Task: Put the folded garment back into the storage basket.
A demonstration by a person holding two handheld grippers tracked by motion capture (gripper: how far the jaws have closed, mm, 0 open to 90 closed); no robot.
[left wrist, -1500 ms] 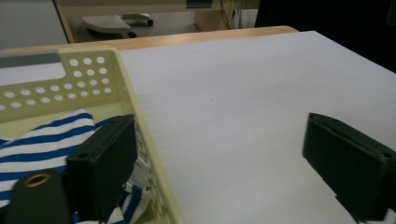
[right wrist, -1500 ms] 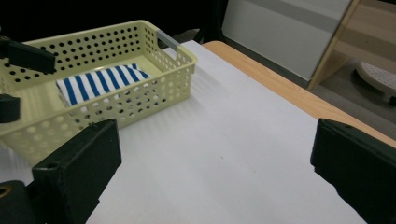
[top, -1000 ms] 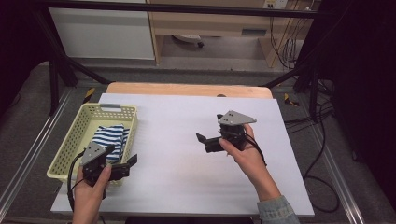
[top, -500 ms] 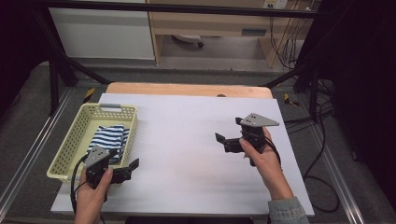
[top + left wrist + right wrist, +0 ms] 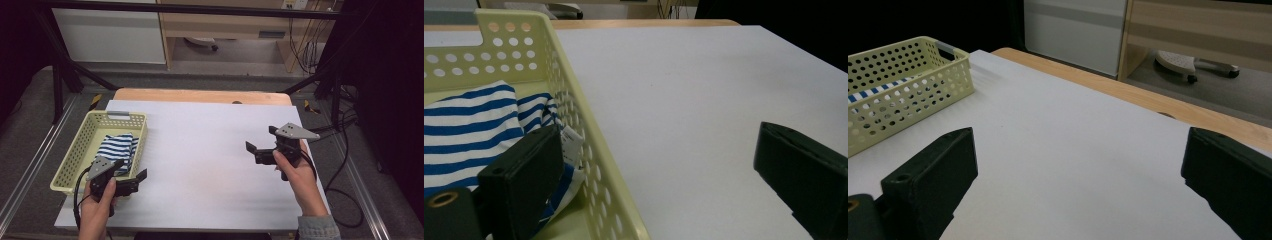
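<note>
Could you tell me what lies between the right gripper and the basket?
Nothing: in the high view, only bare white table lies between the right gripper and the basket.

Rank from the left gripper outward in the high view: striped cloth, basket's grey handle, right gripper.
From the left gripper:
1. Striped cloth, just ahead in the basket.
2. Grey handle, on the basket's far rim.
3. Right gripper, across the table.

A pale yellow basket point(image 5: 80, 150), pierced all over with round holes, is sitting at the left edge of the white table point(image 5: 200, 150). A blue-and-white striped cloth point(image 5: 117, 149) is lying in it. Both grippers are showing black jaws; the right gripper point(image 5: 260, 145) is wearing a grey plate on top.
</note>
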